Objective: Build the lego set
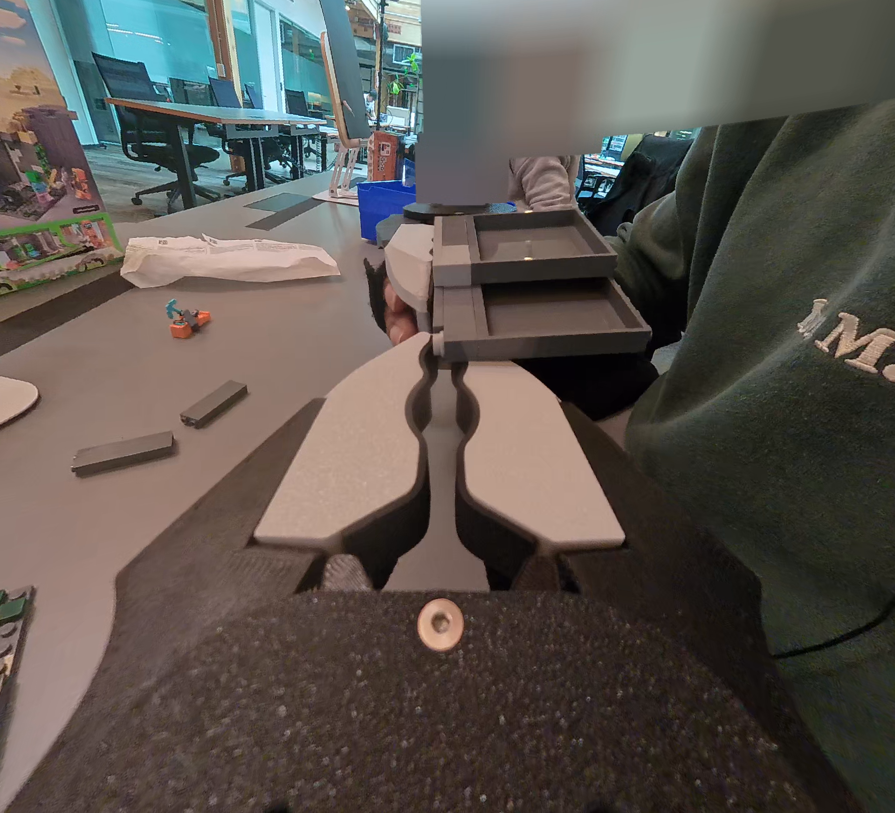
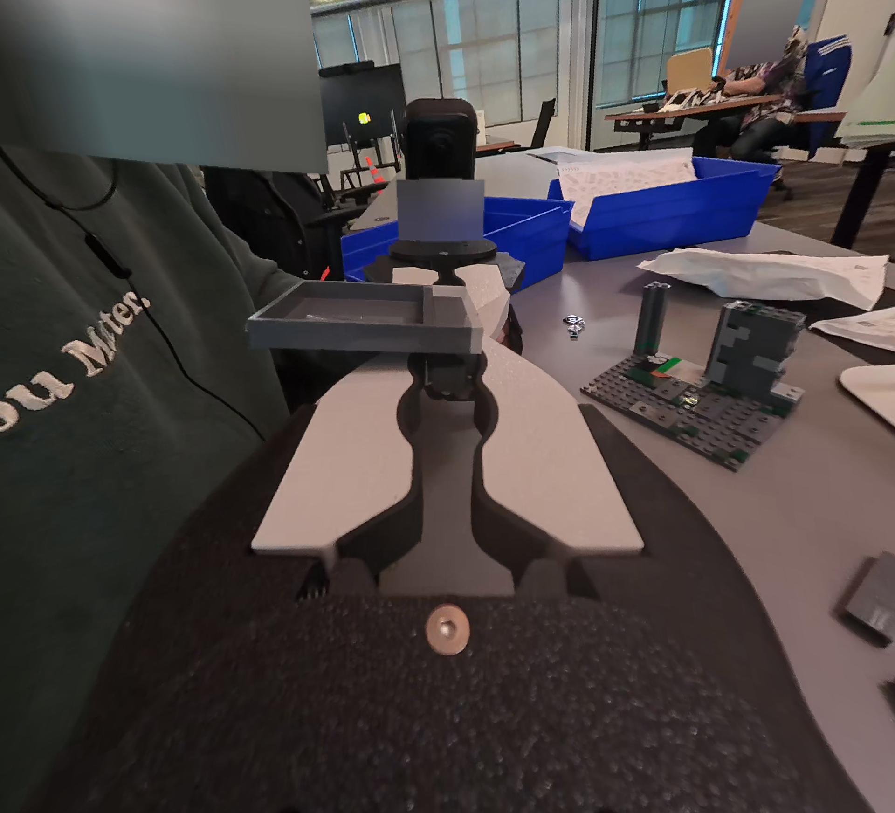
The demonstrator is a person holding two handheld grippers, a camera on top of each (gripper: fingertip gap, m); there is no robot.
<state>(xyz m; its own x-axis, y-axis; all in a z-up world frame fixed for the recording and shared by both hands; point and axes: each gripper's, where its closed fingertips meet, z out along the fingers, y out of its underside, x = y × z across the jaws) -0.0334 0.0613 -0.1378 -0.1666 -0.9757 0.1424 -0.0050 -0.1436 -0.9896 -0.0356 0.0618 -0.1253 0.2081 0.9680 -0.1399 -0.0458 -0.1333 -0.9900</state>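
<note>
Two grey rectangular frame pieces are stacked one over the other, the upper (image 1: pixel 532 247) and the lower (image 1: pixel 542 320). They are held in the air in front of a person's green sweatshirt. My left gripper (image 1: pixel 443 363) is nearly shut, its tips pinching the lower frame's near end. My right gripper (image 2: pixel 445 378) faces it and is shut on a dark edge below the one frame (image 2: pixel 358 315) that shows in the right wrist view. The right gripper also shows in the left wrist view (image 1: pixel 411 266), at the frames' left end.
A part-built grey model stands on a dark baseplate (image 2: pixel 678 407) to the right. On the table lie two flat grey pieces (image 1: pixel 213 402) (image 1: pixel 123 450), an orange figure (image 1: pixel 186 320), a white paper bag (image 1: pixel 227 257), the set box (image 1: pixel 43 189) and two blue bins (image 2: pixel 668 208). The tips of both grippers are at nearly the same place.
</note>
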